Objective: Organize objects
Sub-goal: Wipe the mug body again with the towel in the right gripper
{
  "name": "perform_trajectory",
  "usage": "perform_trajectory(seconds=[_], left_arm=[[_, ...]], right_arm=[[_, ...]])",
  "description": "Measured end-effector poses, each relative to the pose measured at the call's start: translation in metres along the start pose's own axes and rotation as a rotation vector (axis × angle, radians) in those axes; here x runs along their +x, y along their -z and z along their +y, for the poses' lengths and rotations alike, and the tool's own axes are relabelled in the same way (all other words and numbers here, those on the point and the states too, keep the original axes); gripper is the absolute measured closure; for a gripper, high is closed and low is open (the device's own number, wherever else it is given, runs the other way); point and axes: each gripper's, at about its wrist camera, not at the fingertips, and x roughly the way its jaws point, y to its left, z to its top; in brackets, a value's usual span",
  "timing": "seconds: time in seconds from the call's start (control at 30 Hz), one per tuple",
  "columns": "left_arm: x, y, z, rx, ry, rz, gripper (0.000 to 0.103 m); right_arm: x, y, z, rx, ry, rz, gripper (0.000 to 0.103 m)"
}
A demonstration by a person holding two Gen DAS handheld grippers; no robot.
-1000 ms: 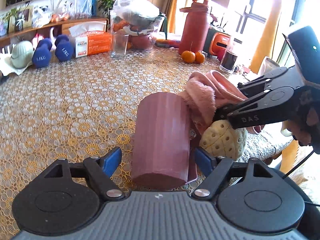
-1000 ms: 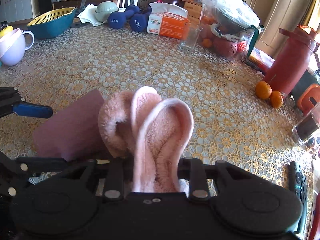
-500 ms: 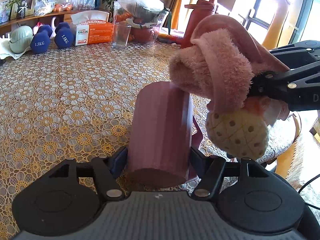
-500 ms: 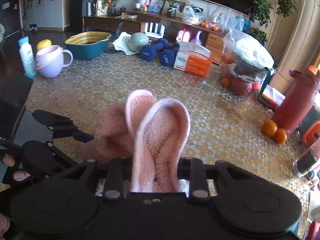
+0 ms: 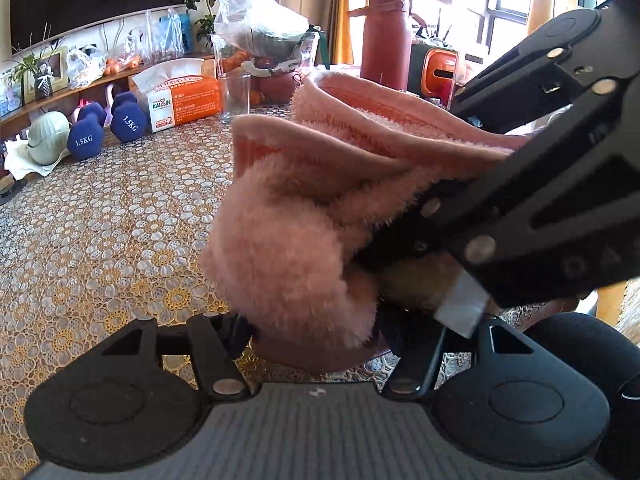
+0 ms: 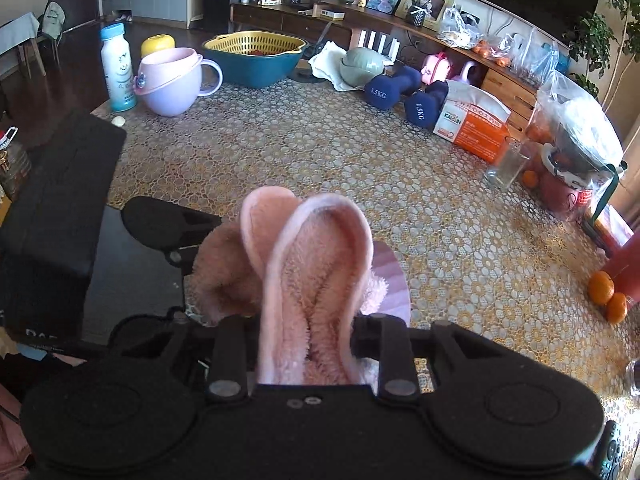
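Note:
My right gripper (image 6: 312,336) is shut on a fluffy pink plush slipper (image 6: 316,280) and holds it in the air over my left gripper. In the left wrist view the slipper (image 5: 304,208) fills the middle and hides most of the mauve ribbed cup (image 5: 316,354), of which only the bottom rim shows. My left gripper (image 5: 316,344) is shut on that cup. In the right wrist view a sliver of the cup (image 6: 390,276) shows behind the slipper.
A lace-covered table (image 6: 280,152) carries two blue dumbbells (image 6: 394,84), an orange tissue box (image 6: 474,128), a glass (image 6: 506,160), a bagged bowl (image 6: 580,132), oranges (image 6: 608,296), a red flask (image 5: 386,36), a lilac mug (image 6: 172,80), a bottle (image 6: 116,66) and a teal basket (image 6: 254,54).
The right gripper has carried the slipper up and over the left gripper, so it now covers the cup. The left gripper has closed on the cup.

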Motion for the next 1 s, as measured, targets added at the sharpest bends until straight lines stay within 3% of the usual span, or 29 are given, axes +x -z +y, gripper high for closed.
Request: perform_trajectory(seconds=[0.4,0.6,0.8,1.0], left_arm=[[-0.001,-0.003,-0.001,0.017,-0.008,0.004,0.042],[-0.007,-0.007,-0.011,0.091,-0.027,-0.032,0.041],[-0.014,-0.011,-0.030,0.198,-0.047,-0.060,0.041],[-0.011,-0.012,-0.036,0.235,-0.065,-0.042,0.041]], right_arm=[[0.017,0.019,-0.063,0.192,0.144,0.027,0.076],[0.001,0.035,-0.088,0.280,0.210,0.001,0.076],[-0.043,0.025,-0.078,0.235,0.127,-0.118,0.076],[-0.060,0.011,-0.033,0.090,0.010,-0.162,0.075]])
